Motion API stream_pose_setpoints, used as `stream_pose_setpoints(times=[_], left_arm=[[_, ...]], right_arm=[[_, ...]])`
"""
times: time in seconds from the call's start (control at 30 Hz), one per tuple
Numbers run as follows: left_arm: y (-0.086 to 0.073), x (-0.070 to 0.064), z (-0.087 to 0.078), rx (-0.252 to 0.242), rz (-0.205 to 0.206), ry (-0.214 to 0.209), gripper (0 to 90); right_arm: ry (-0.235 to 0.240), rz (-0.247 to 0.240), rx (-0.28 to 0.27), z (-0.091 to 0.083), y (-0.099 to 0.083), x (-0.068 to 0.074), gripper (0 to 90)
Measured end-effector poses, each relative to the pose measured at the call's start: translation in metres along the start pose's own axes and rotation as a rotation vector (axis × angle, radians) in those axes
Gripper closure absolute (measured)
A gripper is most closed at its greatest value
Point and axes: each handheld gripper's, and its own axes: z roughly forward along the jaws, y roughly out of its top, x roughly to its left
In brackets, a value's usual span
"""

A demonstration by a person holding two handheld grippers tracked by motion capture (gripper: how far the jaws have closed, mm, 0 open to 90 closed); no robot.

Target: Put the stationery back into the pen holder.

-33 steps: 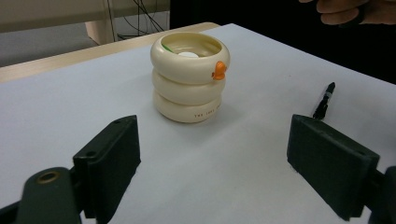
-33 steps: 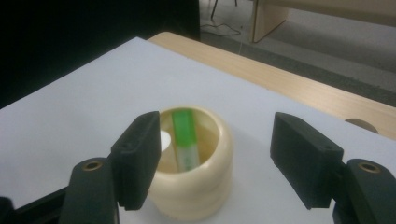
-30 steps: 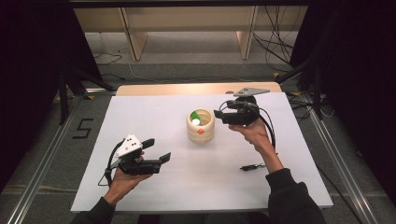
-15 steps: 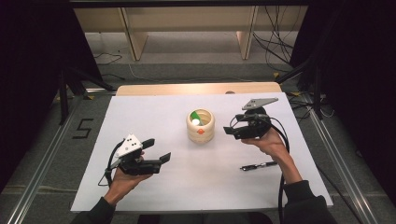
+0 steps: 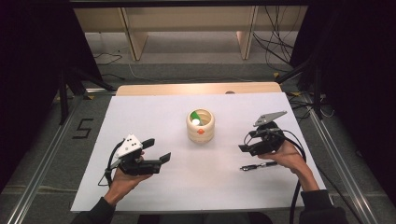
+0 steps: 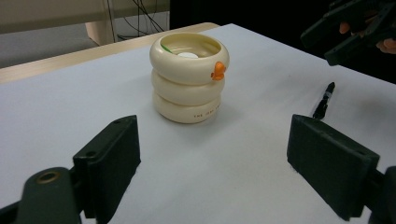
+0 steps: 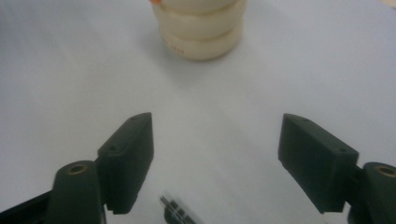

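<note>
Going left to right: left gripper point(image 5: 156, 159) hasn't budged, low left of frame, fingers apart and empty. Cream ring-stacked pot point(image 5: 200, 126) sits mid-frame on the tabletop point(image 5: 140, 116). Right gripper point(image 5: 246, 142) has pulled back from the pot toward the right edge, fingers apart, right above the pen point(image 5: 258, 165), so I'd guess the pen's next. Plenty of room except that right edge.

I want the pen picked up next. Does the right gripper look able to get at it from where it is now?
Probably yes. The right gripper hangs just above the pen with its jaws wide open. The pen lies alone on the white table cover, apart from the cream ring holder, so nothing seems to block a descent.
</note>
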Motion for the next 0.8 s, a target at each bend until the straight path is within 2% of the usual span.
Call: stream_pose_setpoints(times=[0.1,0.4,0.57,0.8], left_arm=[[0.0,0.0,0.0,0.0,0.001,-0.001,16.6],[0.0,-0.001,0.0,-0.002,0.0,0.001,16.6],[0.0,-0.001,0.0,-0.004,0.0,0.001,16.6],[0.0,0.0,0.0,-0.003,0.003,0.001,16.6]], right_arm=[[0.003,-0.001,0.052,0.0,-0.009,-0.004,29.1],[-0.01,-0.016,0.136,-0.001,-0.03,-0.011,29.5],[-0.02,-0.027,0.182,-0.001,-0.036,-0.012,30.7],[-0.035,-0.07,0.255,0.004,-0.042,-0.011,35.2]])
